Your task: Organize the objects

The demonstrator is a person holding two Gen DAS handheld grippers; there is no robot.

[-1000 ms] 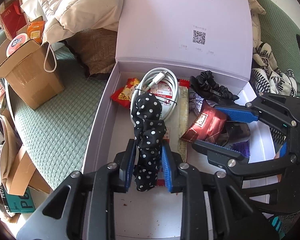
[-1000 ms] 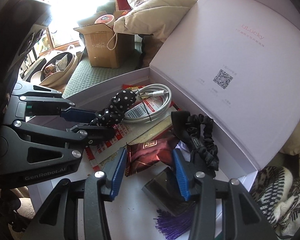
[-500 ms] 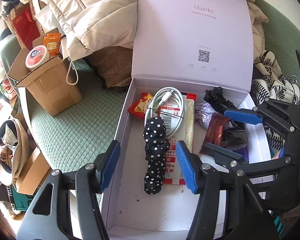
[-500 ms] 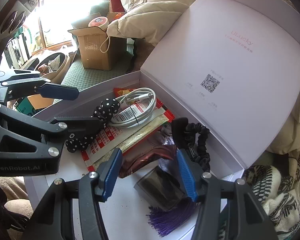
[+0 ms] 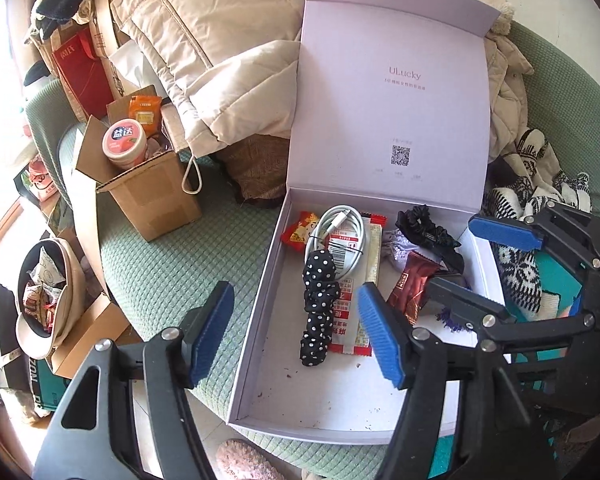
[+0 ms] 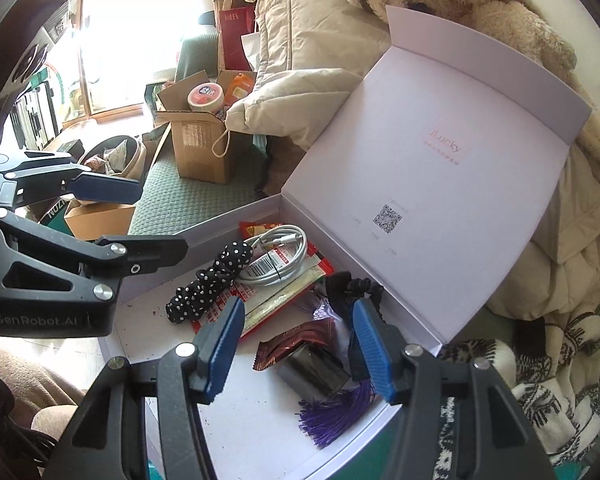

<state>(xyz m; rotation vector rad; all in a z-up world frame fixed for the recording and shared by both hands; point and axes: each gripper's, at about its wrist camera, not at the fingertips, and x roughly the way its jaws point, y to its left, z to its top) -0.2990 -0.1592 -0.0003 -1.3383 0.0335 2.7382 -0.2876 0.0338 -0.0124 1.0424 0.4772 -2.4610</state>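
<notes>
An open lilac gift box lies on a green couch with its lid upright. Inside lie a black polka-dot scrunchie, a coiled white cable, red snack packets, a dark red foil packet, a black scrunchie, a dark block and a purple tassel. My left gripper is open and empty, above the box's left wall. My right gripper is open and empty over the foil packet.
A cardboard box with a pink-lidded jar stands on the couch to the left. A beige padded jacket lies behind it. Patterned knit gloves lie right of the gift box. A beige pouch sits at far left.
My left gripper let go of the polka-dot scrunchie, opened wide and pulled back and up. The scrunchie now lies in the box. My right gripper also drew back, still open.
</notes>
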